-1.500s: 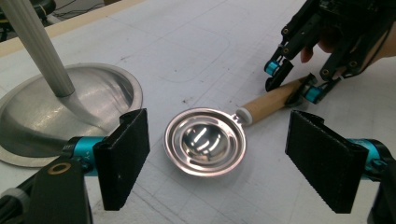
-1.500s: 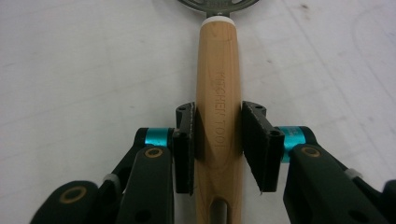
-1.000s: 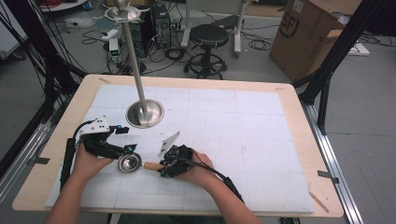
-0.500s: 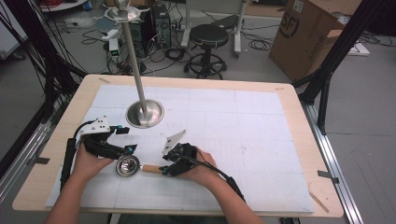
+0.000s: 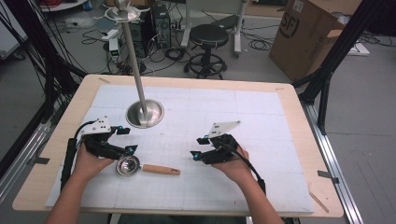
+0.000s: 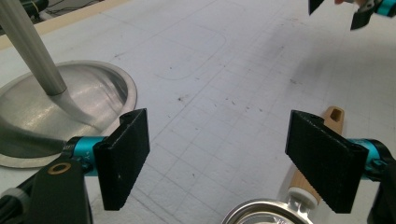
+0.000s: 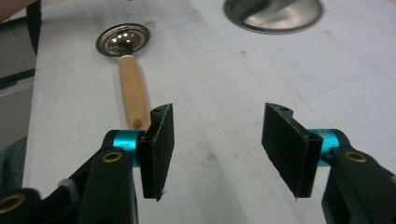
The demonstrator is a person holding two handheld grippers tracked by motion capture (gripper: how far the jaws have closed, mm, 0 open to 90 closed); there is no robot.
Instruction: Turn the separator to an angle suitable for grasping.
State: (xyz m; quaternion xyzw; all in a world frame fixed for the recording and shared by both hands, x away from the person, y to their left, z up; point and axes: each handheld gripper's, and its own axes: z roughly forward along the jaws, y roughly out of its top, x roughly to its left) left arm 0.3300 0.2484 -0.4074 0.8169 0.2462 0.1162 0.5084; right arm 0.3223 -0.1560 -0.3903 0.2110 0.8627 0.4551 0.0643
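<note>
**Left gripper** (image 5: 122,140). Lower left of the high view, held in the person's left hand. We record its jaws as spread wide with nothing between the pads; in the left gripper view the white mat shows through the gap, and the rim of the strainer bowl lies at the bottom edge just below them. It holds nothing.

**Stand** (image 5: 145,113). Left of centre, above the left gripper: a round metal base with a tall pole rising toward the upper left of the frame. It is near the gripper but apart from it.

**Strainer** (image 5: 129,165). Lower left of centre in the high view, flat on the mat: a small metal bowl with a wooden handle (image 5: 161,170) pointing toward the right of the frame. The bowl sits just beside the left gripper's jaws. Neither tool touches it. In the right gripper view the strainer (image 7: 123,38) lies in the upper left, with the handle's end running down behind the left pad.

**Right gripper** (image 5: 199,147). Lower centre-right of the high view, apart from the handle end. Its jaws have just been opening and stand part way apart, with only bare mat between them.

**Step in hand.** We judge that the strainer has been set down and let go, with the right hand clear of it.

**Next move.** If the left gripper is to take the strainer, it would need to drop over the bowl rim or the handle neck and close squarely, as the thin rim could slip.
</note>
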